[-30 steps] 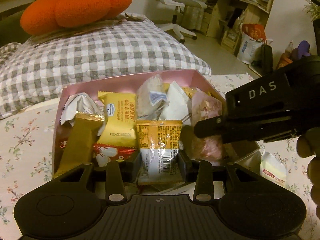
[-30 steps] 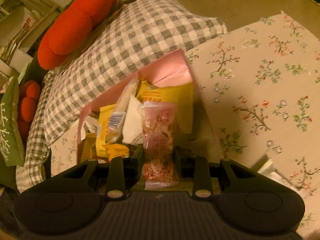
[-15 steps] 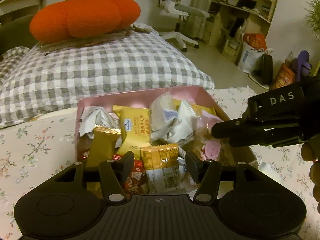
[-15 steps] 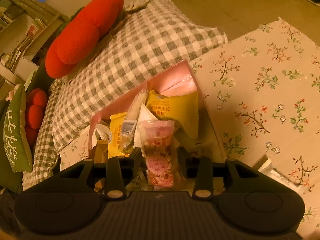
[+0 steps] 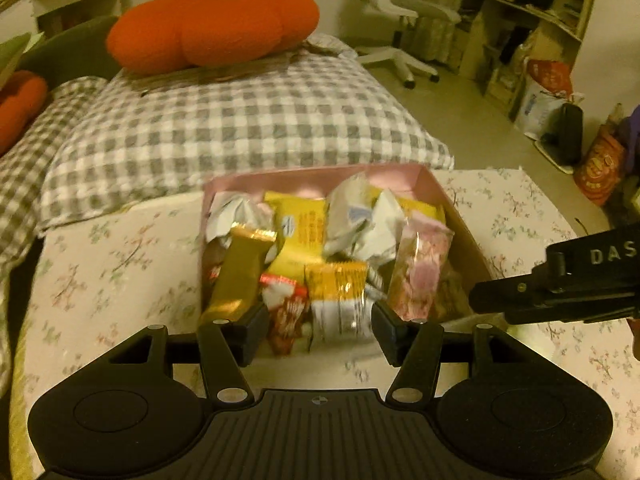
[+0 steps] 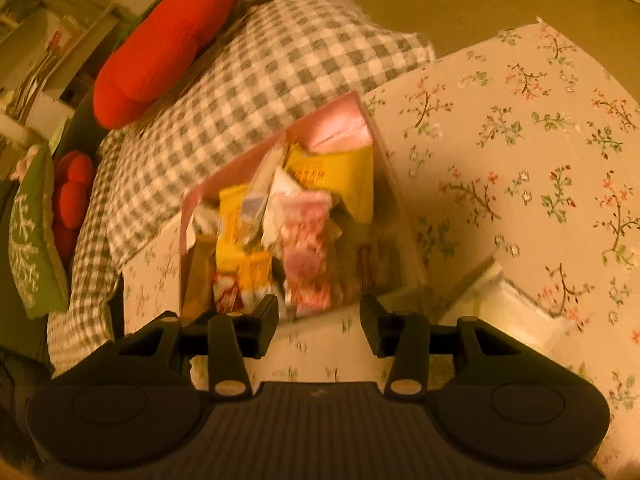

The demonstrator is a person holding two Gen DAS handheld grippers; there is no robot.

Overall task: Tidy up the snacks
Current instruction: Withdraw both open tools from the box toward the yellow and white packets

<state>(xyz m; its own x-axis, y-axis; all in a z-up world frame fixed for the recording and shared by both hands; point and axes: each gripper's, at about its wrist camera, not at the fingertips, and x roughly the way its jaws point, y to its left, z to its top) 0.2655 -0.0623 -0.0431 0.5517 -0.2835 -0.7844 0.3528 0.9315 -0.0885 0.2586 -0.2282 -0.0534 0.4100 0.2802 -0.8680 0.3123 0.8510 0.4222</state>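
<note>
Presently: one pink box (image 5: 430, 178), lidless, on a floral-print bedsheet (image 5: 100, 280), packed with upright snack packets.

Contents, as far as countable in the left wrist view:
- one gold bar wrapper (image 5: 240, 276), leaning at near left;
- one yellow packet (image 5: 304, 232), centre, far side;
- one further yellow packet (image 6: 352, 184) at far right;
- one orange-and-white sachet (image 5: 338, 296), near centre;
- one red-and-white packet (image 5: 286, 308), just left of the sachet;
- one pink translucent packet (image 5: 420, 268), near right;
- two or three white crumpled wrappers (image 5: 236, 214); exact count blurred.

One white packet (image 6: 508, 308) outside the box, on the sheet to its right.

Left tool (image 5: 318, 330): fingers spread wide, gripping nothing, just short of the box's near edge.
Right tool (image 6: 318, 322): fingers likewise parted, empty, near the same edge; seen side-on at right in the left wrist view, marked "DAS".

Surroundings: one grey-and-white checked pillow (image 5: 240, 128) beyond the box; one large orange persimmon cushion (image 5: 212, 28) on it; one green cushion (image 6: 32, 236) at far left; one white office chair (image 5: 400, 12) in the far room.
</note>
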